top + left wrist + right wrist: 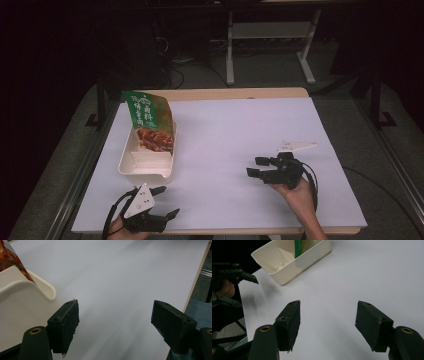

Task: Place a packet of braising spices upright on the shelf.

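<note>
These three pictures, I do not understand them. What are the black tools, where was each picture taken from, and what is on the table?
A person sits at a table covered in white and holds a hand tool in each hand. Each tool has two black jaws. The high view looks down from above: the left gripper is at the bottom left, the right gripper further right. The other two pictures come from cameras riding on the tools, looking along their own jaws. Both tools are open and hold nothing. On the table stands a cream tray with a green food packet leaning inside it.
</note>
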Available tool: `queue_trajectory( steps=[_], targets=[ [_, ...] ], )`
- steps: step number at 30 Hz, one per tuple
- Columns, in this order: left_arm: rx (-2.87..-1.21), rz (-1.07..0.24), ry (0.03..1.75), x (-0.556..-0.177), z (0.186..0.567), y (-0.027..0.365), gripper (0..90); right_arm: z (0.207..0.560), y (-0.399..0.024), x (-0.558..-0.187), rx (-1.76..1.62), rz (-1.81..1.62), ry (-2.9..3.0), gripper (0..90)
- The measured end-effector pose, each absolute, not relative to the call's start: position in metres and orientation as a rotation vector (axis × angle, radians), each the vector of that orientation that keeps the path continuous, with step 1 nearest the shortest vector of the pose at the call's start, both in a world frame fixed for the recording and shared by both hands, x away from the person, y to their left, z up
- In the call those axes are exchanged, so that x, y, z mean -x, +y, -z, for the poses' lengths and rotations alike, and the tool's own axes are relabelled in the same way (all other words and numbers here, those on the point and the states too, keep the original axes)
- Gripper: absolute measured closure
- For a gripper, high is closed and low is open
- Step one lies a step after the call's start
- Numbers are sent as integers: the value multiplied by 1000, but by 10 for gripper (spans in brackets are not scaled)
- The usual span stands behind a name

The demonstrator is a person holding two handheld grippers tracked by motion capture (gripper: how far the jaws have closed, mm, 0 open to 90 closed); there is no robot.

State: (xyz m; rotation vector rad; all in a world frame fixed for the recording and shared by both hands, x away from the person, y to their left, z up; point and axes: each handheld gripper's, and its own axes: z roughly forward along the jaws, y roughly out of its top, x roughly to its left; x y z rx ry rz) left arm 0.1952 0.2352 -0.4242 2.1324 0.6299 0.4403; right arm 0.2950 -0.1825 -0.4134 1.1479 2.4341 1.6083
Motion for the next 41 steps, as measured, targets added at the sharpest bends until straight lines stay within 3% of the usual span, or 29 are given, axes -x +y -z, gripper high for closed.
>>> queue_trajectory(
  steps=[41],
  targets=[
    [-2126, -422, 651, -195, 427, 237, 204, 444, -218, -230, -1209, -1560, 2404, 283]
  ],
)
